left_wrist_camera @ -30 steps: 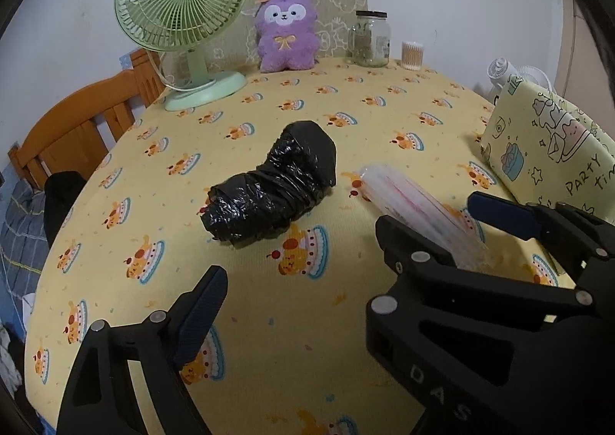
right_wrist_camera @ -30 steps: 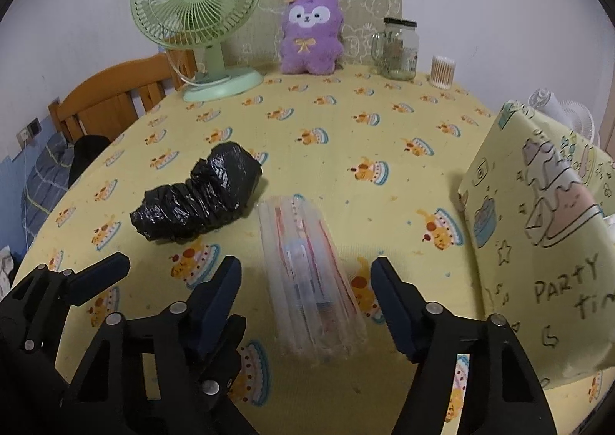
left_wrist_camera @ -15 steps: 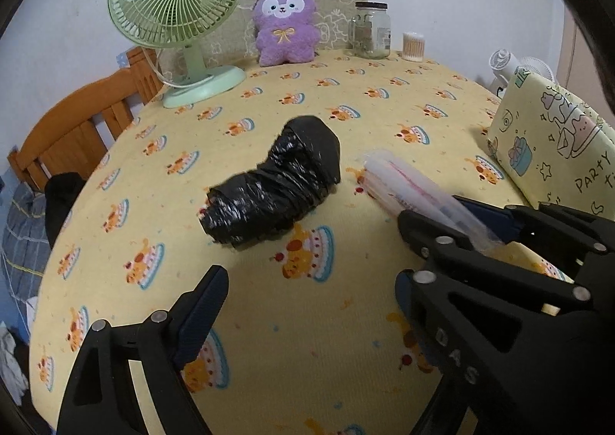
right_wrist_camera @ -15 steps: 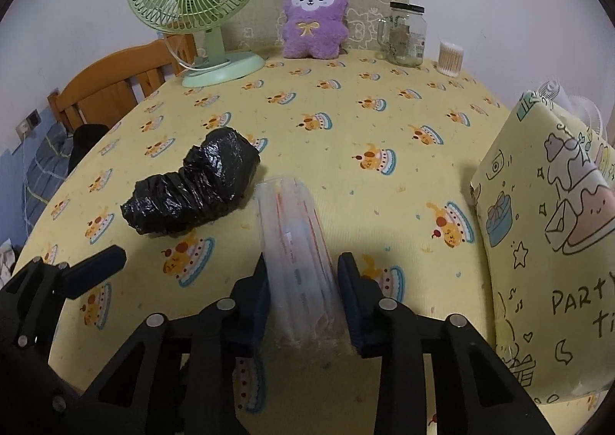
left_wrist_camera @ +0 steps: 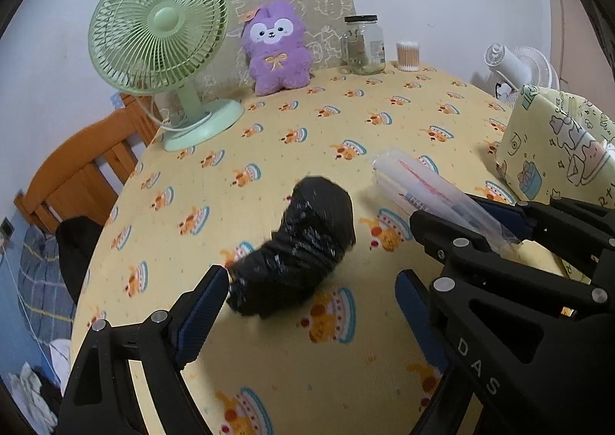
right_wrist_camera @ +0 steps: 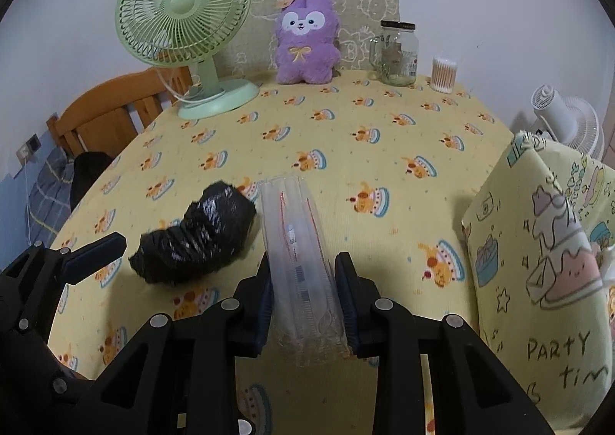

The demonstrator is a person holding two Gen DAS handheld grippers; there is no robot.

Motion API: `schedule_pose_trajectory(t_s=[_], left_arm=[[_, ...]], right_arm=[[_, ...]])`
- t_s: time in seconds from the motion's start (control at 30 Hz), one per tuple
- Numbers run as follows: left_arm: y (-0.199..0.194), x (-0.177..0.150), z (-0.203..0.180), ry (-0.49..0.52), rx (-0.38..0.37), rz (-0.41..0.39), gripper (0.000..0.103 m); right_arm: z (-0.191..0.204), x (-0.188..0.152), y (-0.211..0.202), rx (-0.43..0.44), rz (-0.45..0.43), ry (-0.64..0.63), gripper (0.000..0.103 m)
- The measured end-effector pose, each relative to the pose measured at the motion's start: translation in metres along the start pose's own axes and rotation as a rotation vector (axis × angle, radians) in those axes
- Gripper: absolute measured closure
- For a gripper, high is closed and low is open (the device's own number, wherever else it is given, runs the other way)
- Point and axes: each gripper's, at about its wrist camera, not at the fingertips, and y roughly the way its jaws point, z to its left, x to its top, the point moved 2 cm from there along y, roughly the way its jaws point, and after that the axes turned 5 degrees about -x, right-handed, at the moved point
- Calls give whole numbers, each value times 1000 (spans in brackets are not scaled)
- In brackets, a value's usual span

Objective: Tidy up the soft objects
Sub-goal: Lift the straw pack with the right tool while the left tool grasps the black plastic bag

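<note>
The left gripper hung with its fingers spread wide and nothing between them, and the black bundle lay on the surface just ahead of the gap, its near end close beside the left-hand finger. That bundle looked like crumpled black film wound into a bent, lumpy roll, glossy in the creases. It would probably weigh next to nothing and squash under pressure, and the shiny skin could slide, so the thick middle of the roll seemed the place to pinch, across its narrow width.

Further right, the right gripper was clenched on the clear sleeve, a long transparent plastic pack with a red line and small print down it, pressed from both sides. The hold sat on the near half, with the crimped tail behind the fingers and the longer part reaching forward, well beyond the tips, beside the black bundle. The pack appeared light and thin-walled, likely to buckle or slip if squeezed harder. Right of those fingers stood the yellow party bag, a likely home for both.
</note>
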Motion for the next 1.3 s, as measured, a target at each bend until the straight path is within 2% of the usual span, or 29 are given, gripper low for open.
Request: schedule_pose_trajectory(t_s=[0.43,0.53,0.8,0.97,1.17,1.3], left_arm=[[24,23,6,19,-43,23,14],[35,23,8,6,-41,44,23],[50,19,11,-9,-62,78,29],[50,17,12,-22,-97,87,49],[39,12,6,-14,-138,80,53],[30,8,6,-46,-140,65,53]], right_arm=[[-5,23,19,-3,17,28,70],[-5,23,26,-3,33,26,69],[-4,22,42,-8,64,17,69],[-5,22,43,0,60,24,69],[-3,18,39,-1,68,20,69],[-2,16,31,3,58,17,69]])
